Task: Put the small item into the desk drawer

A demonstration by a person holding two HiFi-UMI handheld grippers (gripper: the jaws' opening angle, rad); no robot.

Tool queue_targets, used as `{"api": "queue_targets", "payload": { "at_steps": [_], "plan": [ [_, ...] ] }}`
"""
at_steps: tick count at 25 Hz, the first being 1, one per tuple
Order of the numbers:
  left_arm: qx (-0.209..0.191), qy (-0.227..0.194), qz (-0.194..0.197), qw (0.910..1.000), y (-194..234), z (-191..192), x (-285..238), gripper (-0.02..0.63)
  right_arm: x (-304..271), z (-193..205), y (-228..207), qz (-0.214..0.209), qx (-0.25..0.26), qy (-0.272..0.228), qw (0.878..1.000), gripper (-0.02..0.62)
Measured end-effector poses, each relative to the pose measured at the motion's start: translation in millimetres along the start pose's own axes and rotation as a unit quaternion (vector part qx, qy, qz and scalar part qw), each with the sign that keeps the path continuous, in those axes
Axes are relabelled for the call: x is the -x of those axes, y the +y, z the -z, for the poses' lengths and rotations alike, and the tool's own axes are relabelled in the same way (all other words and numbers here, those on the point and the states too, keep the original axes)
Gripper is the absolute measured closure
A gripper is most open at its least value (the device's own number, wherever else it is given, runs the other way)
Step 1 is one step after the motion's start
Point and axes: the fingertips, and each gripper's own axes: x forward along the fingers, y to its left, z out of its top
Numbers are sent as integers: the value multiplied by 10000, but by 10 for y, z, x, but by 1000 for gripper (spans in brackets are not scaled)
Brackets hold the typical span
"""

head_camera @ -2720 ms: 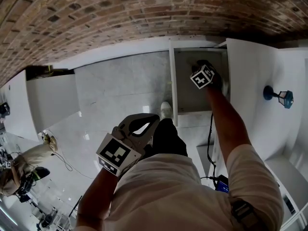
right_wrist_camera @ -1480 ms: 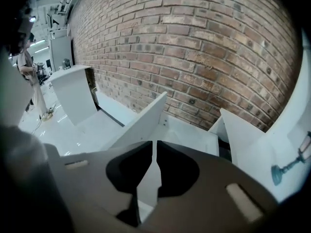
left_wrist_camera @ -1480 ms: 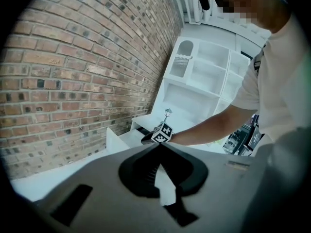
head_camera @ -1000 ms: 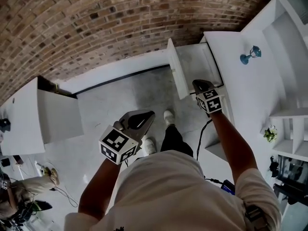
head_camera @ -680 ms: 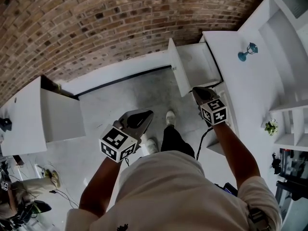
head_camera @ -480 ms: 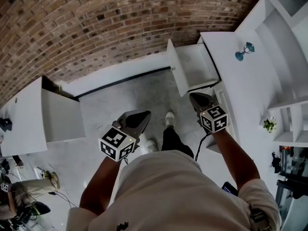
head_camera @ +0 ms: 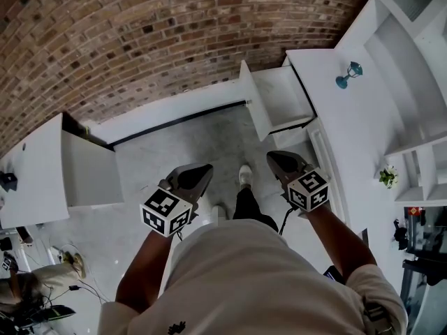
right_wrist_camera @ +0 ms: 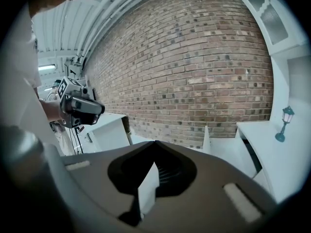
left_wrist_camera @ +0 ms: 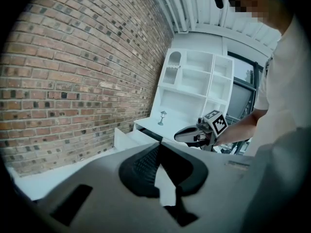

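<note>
The white desk drawer (head_camera: 279, 103) stands pulled open at the left end of the white desk (head_camera: 342, 128). I cannot make out the small item inside it. My right gripper (head_camera: 278, 160) hangs shut and empty over the floor, short of the drawer and clear of it. My left gripper (head_camera: 200, 172) is beside it to the left, also shut with nothing in it. In the left gripper view the closed jaws (left_wrist_camera: 158, 144) point toward the drawer (left_wrist_camera: 127, 136) and the right gripper (left_wrist_camera: 192, 135). The right gripper view shows its closed jaws (right_wrist_camera: 154, 142), the drawer (right_wrist_camera: 219, 147) and the left gripper (right_wrist_camera: 85, 111).
A small blue lamp figure (head_camera: 347, 74) stands on the desk, and a tiny plant (head_camera: 388, 177) sits further right. White shelves (head_camera: 412, 19) rise behind the desk. A white cabinet (head_camera: 63, 176) stands at the left below the brick wall (head_camera: 140, 40). My shoes (head_camera: 242, 176) are on the grey floor.
The right gripper has drawn back out of the drawer toward my body and risen. The left gripper has shifted slightly. The drawer stays open and looks further away now.
</note>
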Motion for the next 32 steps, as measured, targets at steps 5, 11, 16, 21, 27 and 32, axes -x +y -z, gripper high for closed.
{"api": "queue_targets", "payload": {
  "at_steps": [5, 11, 16, 21, 27, 32],
  "plan": [
    [83, -51, -47, 9999, -22, 77, 126, 601, 61, -48, 163, -42, 3, -56, 10000, 583],
    [98, -91, -74, 9999, -31, 147, 214, 601, 89, -75, 287, -84, 109, -71, 9999, 583],
    [119, -104, -95, 9998, -35, 193, 279, 601, 100, -98, 412, -157, 148, -89, 9997, 583],
    [91, -107, -142, 9998, -9, 190, 361, 601, 89, -139, 509, -233, 194, -101, 9995, 583],
    [101, -152, -222, 9996, 1, 197, 453, 601, 57, -205, 598, -328, 278, -128, 9990, 583],
    [139, -190, -278, 9993, 4, 231, 520, 601, 26, -210, 673, -398, 351, -109, 9985, 583]
  ]
}}
